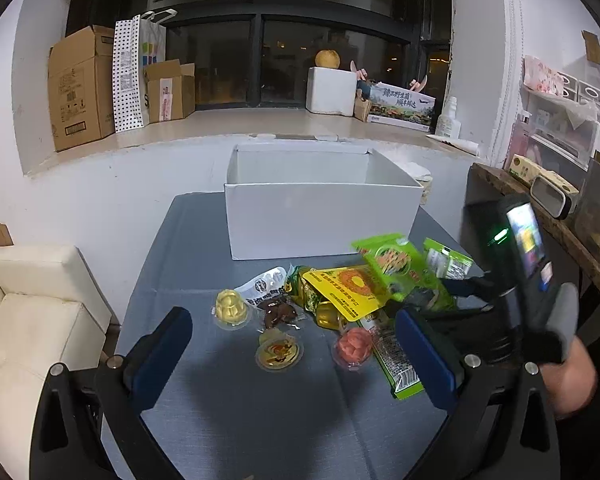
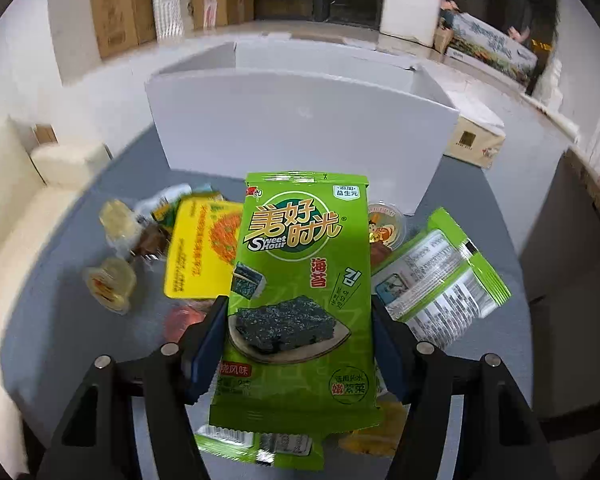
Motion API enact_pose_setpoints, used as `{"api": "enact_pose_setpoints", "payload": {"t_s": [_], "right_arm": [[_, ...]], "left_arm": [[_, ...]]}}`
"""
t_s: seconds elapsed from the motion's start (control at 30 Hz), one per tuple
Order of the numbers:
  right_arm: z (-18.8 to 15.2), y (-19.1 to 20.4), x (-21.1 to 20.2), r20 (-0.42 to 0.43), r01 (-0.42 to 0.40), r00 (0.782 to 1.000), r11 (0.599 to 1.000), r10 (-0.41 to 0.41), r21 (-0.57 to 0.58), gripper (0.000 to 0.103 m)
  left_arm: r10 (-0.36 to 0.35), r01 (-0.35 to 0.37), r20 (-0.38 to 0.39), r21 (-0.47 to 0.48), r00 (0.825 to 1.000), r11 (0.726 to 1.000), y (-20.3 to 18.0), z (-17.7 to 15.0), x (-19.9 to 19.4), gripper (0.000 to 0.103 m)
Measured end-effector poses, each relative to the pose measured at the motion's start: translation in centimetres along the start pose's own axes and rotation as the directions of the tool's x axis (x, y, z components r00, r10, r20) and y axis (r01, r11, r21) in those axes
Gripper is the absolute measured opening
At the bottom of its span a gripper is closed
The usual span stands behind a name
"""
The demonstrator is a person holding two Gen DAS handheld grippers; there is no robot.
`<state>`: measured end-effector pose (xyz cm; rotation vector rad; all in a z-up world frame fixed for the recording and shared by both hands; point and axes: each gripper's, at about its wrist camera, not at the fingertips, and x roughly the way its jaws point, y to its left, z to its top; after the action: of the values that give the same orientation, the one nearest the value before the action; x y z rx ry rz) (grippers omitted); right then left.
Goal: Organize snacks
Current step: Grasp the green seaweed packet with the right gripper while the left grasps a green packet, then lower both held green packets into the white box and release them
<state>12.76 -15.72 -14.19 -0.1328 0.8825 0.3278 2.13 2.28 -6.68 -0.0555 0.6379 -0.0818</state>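
My right gripper (image 2: 298, 306) is shut on a green seaweed packet (image 2: 300, 264), its pads pressing on the two long edges. In the left wrist view that packet (image 1: 392, 264) is tilted up above the snack pile. My left gripper (image 1: 294, 346) stands open over the grey table (image 1: 260, 420), with a yellow jelly cup (image 1: 278, 354) between its fingers but untouched. Nearby lie a yellow packet (image 1: 348, 288), a pale jelly cup (image 1: 230, 308), a pink jelly cup (image 1: 352, 346), a brown snack (image 1: 278, 312) and a second green packet (image 2: 440, 276). The open white box (image 1: 320, 216) stands behind the pile.
A cream sofa (image 1: 32, 308) borders the table on the left. A wooden shelf (image 1: 540, 208) with clutter stands on the right. Cardboard boxes (image 1: 80, 88) sit on the window sill beyond the box. A person's hand (image 1: 572, 376) holds the right gripper's handle.
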Motion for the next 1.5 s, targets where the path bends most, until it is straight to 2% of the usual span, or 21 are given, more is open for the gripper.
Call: {"api": "enact_pose_setpoints", "payload": {"t_s": [0.13,0.27,0.43,0.53,0.7,0.8,0.9,0.93,0.97,1.0,1.1,1.27,1.33,1.5], "right_arm": [[-0.2,-2.6,-4.1,0.078,-0.050,0.996,0.996,0.043,0.079,0.071],[-0.9,-6.7,-9.6,0.183,-0.068,0.982,0.985,0.039,0.155,0.071],[-1.5,-9.8,-14.4,0.266,-0.062,0.964,0.975,0.003,0.213,0.071],[-2.3,-11.2,-16.2,0.300,-0.058,0.954,0.970,-0.016,0.236,0.071],[-3.5,-13.5,-18.2,0.335,-0.063,0.941,0.956,-0.038,0.285,0.071],[-3.9,-14.3,-18.3,0.338,-0.069,0.940,0.950,-0.040,0.305,0.071],[-4.5,-15.0,-18.5,0.340,-0.074,0.939,0.945,-0.042,0.320,0.071],[-4.7,-15.2,-18.6,0.340,-0.077,0.939,0.942,-0.041,0.326,0.071],[-4.9,-15.3,-18.7,0.342,-0.080,0.939,0.941,-0.040,0.328,0.071],[-5.0,-15.4,-18.6,0.342,-0.082,0.939,0.940,-0.038,0.331,0.070],[-5.1,-15.5,-18.6,0.344,-0.089,0.938,0.939,-0.033,0.331,0.071],[-4.9,-15.0,-18.4,0.348,-0.103,0.937,0.942,-0.016,0.321,0.071],[-4.5,-14.9,-18.0,0.351,-0.116,0.936,0.944,0.001,0.308,0.071],[-2.2,-13.3,-15.0,0.328,-0.163,0.942,0.951,0.070,0.264,0.071]], "left_arm": [[-0.041,0.041,-0.003,0.032,0.999,0.999,-0.9,0.2,0.6,0.103],[-0.096,0.097,-0.014,0.135,0.995,0.986,-4.0,0.6,2.2,0.103],[-0.186,0.194,-0.057,0.281,0.981,0.940,-10.1,1.5,5.3,0.103],[-0.211,0.233,-0.102,0.330,0.972,0.915,-13.0,1.8,7.4,0.103],[-0.200,0.259,-0.184,0.393,0.962,0.882,-16.4,1.8,12.0,0.103],[-0.188,0.273,-0.245,0.383,0.951,0.883,-17.0,1.6,14.9,0.103],[-0.182,0.276,-0.271,0.362,0.945,0.891,-17.0,1.4,16.4,0.102],[-0.186,0.281,-0.281,0.350,0.942,0.893,-16.9,1.4,16.7,0.095],[-0.191,0.287,-0.288,0.341,0.938,0.895,-16.7,1.5,17.0,0.077],[-0.199,0.296,-0.300,0.326,0.933,0.898,-16.5,1.5,17.1,0.069],[-0.235,0.331,-0.310,0.306,0.921,0.893,-16.3,1.5,16.9,0.068],[-0.251,0.322,-0.251,0.303,0.935,0.897,-15.9,2.3,14.7,0.067],[-0.246,0.297,-0.203,0.279,0.948,0.913,-14.9,3.1,12.8,0.067],[-0.229,0.238,-0.077,0.141,0.970,0.961,-10.6,6.8,8.5,0.067]]}}
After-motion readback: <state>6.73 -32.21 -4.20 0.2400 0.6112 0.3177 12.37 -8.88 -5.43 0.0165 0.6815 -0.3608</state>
